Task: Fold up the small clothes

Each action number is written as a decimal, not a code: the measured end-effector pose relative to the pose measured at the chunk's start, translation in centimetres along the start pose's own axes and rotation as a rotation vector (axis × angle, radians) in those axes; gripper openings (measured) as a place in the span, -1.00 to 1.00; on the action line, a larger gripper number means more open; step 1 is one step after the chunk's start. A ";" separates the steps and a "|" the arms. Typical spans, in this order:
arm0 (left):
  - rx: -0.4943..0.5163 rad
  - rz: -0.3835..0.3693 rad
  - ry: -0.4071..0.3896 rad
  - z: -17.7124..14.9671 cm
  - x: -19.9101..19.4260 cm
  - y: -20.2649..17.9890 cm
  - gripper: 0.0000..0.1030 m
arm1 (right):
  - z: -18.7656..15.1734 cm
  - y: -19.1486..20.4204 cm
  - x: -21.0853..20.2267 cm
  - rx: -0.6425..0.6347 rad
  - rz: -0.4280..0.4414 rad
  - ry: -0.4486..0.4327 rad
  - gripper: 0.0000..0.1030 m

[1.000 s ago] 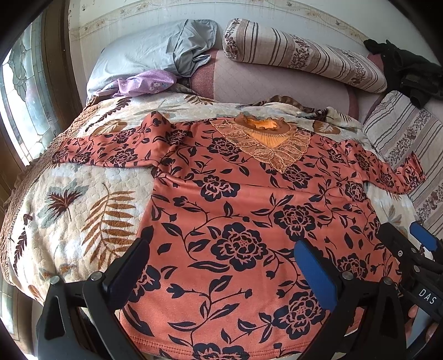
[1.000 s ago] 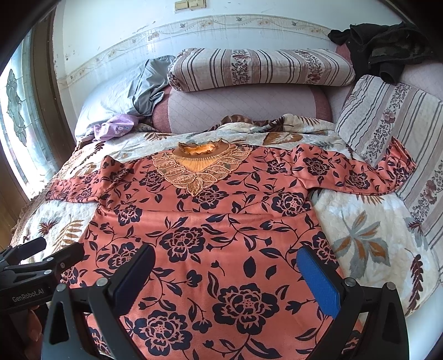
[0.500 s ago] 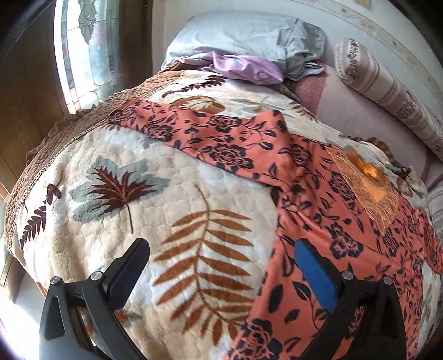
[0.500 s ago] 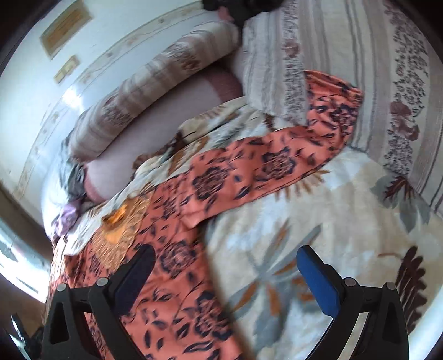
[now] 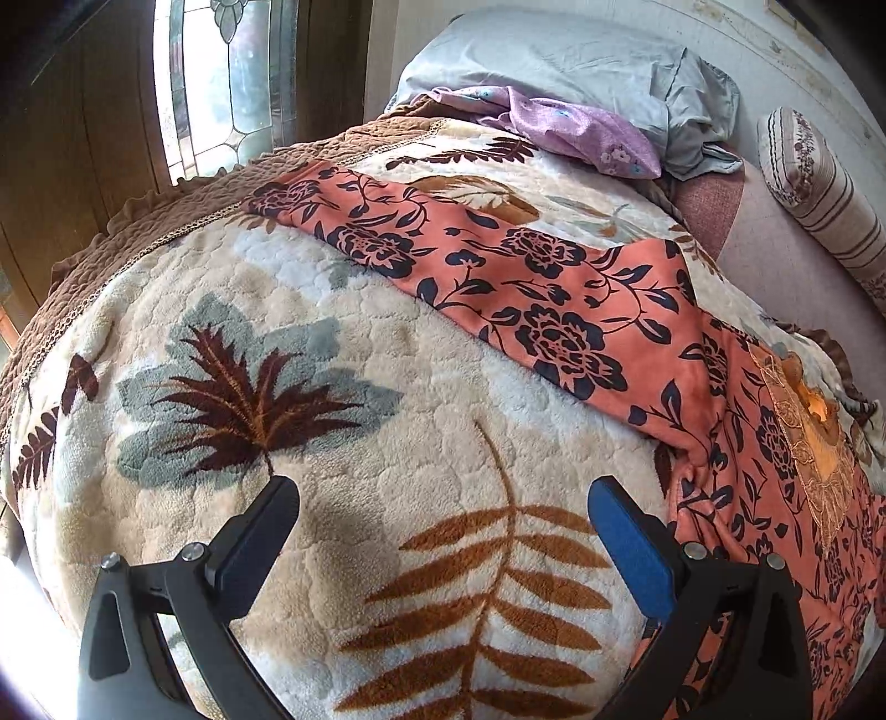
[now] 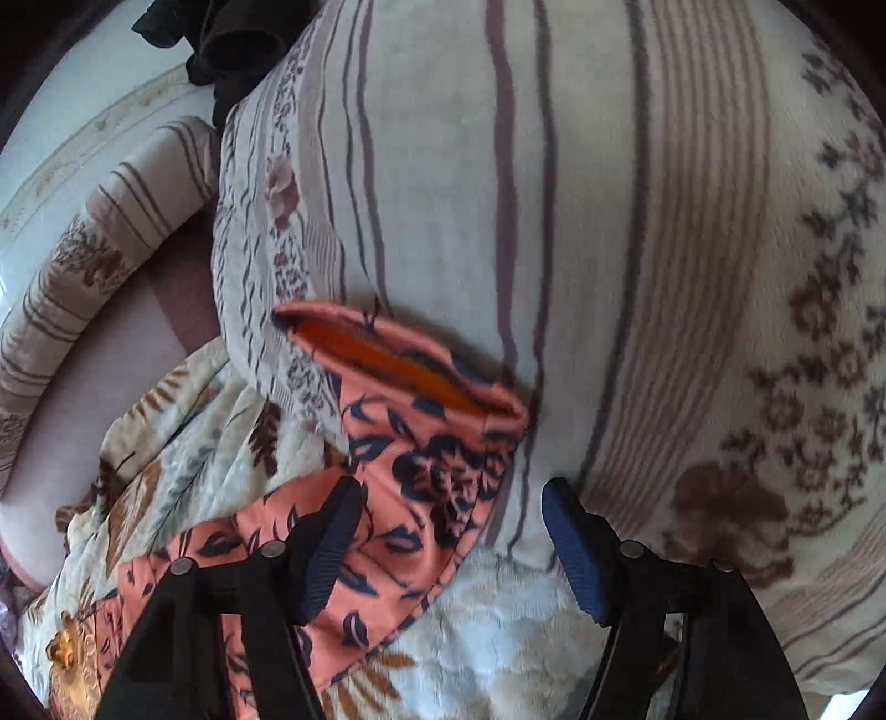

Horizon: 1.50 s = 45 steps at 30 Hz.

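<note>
Left gripper (image 5: 440, 518) gapes wide and holds nothing, hovering over the leaf-print blanket (image 5: 354, 399), with the orange floral top's sleeve (image 5: 487, 266) lying flat across the blanket beyond its fingers. Right gripper (image 6: 448, 526) is likewise spread and ungripped, near the other sleeve's cuff (image 6: 410, 371), which rests against a striped cushion (image 6: 609, 221).

bed: leaf-print fleece blanket (image 5: 343, 387) | window: leaded stained glass (image 5: 232, 83), daylight coming through | wood panelling (image 5: 66, 138) beside it | wall (image 5: 803, 50): pale | striped bolster (image 5: 825, 194), grey pillow (image 5: 581, 61)
</note>
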<state>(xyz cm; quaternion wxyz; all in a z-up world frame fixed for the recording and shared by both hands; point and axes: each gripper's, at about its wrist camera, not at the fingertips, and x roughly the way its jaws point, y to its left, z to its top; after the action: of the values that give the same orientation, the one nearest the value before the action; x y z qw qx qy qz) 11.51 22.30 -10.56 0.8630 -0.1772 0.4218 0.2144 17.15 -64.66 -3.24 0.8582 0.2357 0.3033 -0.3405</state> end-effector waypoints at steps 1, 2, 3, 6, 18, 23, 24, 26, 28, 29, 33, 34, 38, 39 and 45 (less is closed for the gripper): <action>0.000 -0.004 0.003 0.0 0.1 -0.1 1.00 | 0.4 0.3 0.3 -0.009 -0.033 -0.019 0.37; -0.001 -0.009 0.007 0.0 0.3 -0.2 1.00 | 0.6 0.7 0.7 -0.021 -0.063 -0.024 0.35; -0.002 -0.015 0.012 0.1 0.4 -0.2 1.00 | 0.7 1.2 0.9 -0.035 -0.089 -0.028 0.29; -0.010 -0.032 0.024 0.1 0.6 -0.1 1.00 | 1.3 2.1 1.5 -0.074 -0.165 -0.049 -0.35; -0.053 -0.094 -0.032 0.6 -1.2 0.5 1.00 | 4.7 7.1 -8.3 -0.166 0.100 -0.113 -0.68; -0.079 -0.123 -0.050 0.6 -2.0 1.1 1.00 | 3.0 16.1 -18.6 -0.249 0.441 -0.154 -0.67; -0.084 -0.126 -0.054 0.7 -2.2 1.3 1.00 | 2.1 18.2 -20.6 -0.259 0.520 -0.151 -0.67; -0.094 -0.134 -0.059 0.7 -2.4 1.6 1.00 | -0.6 22.7 -24.5 -0.290 0.675 -0.134 -0.67; -0.107 -0.146 -0.058 0.8 -2.5 2.0 1.00 | -4.2 27.2 -27.7 -0.314 0.823 -0.107 -0.67; -0.115 -0.150 -0.057 0.8 -2.5 2.2 1.00 | -6.2 29.3 -28.7 -0.330 0.885 -0.082 -0.67; -0.154 -0.177 -0.049 1.0 -2.5 3.0 1.00 | -16.7 36.7 -29.1 -0.363 1.028 0.079 -0.31; -0.160 -0.182 -0.044 1.0 -2.5 3.0 1.00 | -20.1 38.4 -27.8 -0.388 1.027 0.146 -0.02; -0.175 -0.205 -0.036 1.1 -2.5 3.3 1.00 | -32.5 41.3 -20.7 -0.496 0.907 0.406 0.93; -0.179 -0.211 -0.035 1.2 -2.5 3.3 1.00 | -34.8 41.3 -18.3 -0.521 0.872 0.503 0.91; -0.177 -0.235 -0.039 1.3 -2.6 3.0 1.00 | -33.5 36.5 -15.3 -0.494 0.877 0.561 0.92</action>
<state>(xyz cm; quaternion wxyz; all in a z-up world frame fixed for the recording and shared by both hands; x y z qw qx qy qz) 9.30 24.90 -8.07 0.8710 -0.2966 0.3610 0.1519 22.73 -13.42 -9.16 0.8354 0.2134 0.4638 0.2036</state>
